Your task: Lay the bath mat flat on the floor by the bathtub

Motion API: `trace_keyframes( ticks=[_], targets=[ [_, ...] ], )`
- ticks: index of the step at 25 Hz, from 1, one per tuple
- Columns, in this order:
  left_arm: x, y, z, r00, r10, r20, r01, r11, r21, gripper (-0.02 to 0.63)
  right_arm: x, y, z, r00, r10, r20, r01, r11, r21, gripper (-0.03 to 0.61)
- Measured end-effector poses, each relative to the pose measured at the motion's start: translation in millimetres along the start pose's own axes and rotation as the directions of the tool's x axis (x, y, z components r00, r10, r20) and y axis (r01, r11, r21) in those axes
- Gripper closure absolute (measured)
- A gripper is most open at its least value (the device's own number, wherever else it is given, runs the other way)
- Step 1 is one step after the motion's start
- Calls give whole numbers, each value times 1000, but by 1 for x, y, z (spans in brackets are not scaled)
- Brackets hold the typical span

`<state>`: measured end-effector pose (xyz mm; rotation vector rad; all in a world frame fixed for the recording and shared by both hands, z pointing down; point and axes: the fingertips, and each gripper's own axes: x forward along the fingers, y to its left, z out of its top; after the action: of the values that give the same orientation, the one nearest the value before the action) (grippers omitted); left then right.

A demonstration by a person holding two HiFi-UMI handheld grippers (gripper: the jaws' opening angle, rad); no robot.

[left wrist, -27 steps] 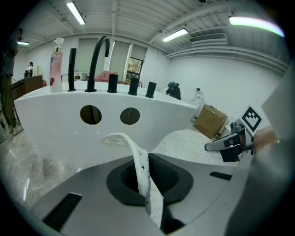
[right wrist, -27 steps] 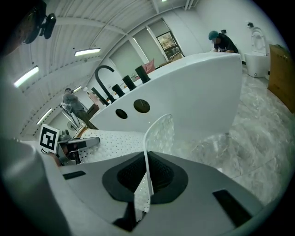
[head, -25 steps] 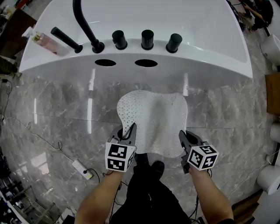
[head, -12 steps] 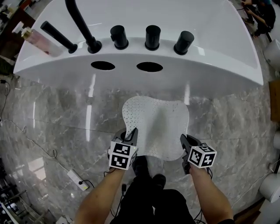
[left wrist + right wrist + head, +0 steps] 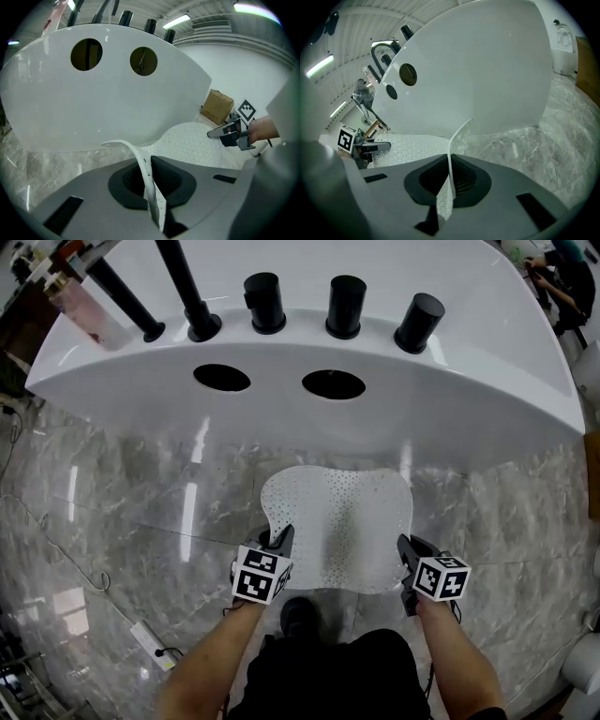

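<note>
In the head view, the mat (image 5: 342, 521) is lying spread on the grey marble floor (image 5: 131, 521) just in front of the tub (image 5: 309, 423), its far edge near the tub's base. The left gripper (image 5: 280, 538) is pinching the mat's near left corner and the right gripper (image 5: 405, 547) is pinching the near right corner, so both near corners are being held up off the floor. Three black knobs (image 5: 347, 306) and a black spout (image 5: 186, 292) are standing on the tub's rim, with two oval holes (image 5: 334, 384) showing in the wall below them. A shoe (image 5: 298, 615) is showing between the person's arms.

In the left gripper view, the left gripper (image 5: 149, 178) is clamping narrowly on the mat's edge; the thin dotted sheet is curling up out of the jaws (white, with small perforations) and running off to the right across the floor. The right gripper (image 5: 216, 133) is showing at the mat's far corner, and a cardboard box (image 5: 217, 107) is sitting beyond it.

In the right gripper view, the right gripper (image 5: 449, 180) is likewise closing tight on the mat, whose edge is standing up between the jaws. The rest of the mat is stretching left toward the left gripper (image 5: 383, 146), beside the tub's wall.
</note>
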<state>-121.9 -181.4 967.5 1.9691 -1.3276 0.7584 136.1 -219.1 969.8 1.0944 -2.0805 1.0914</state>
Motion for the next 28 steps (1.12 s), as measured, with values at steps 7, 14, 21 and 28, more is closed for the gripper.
trace_keyframes(
  ticks=[7, 14, 21, 28],
  targets=[
    [27, 23, -7, 999, 7, 52, -8, 1000, 28, 592, 32, -25, -7, 999, 11, 36, -10, 999, -39, 557],
    [62, 63, -31, 997, 60, 41, -65, 990, 129, 591, 53, -87, -19, 997, -43, 71, 46, 998, -34, 557],
    [77, 109, -69, 993, 115, -4, -114, 993, 21, 588, 59, -143, -44, 989, -134, 61, 134, 991, 11, 557],
    [86, 153, -83, 983, 161, -87, -158, 987, 40, 586, 61, -181, -71, 987, -161, 3, 161, 987, 14, 557]
  ],
)
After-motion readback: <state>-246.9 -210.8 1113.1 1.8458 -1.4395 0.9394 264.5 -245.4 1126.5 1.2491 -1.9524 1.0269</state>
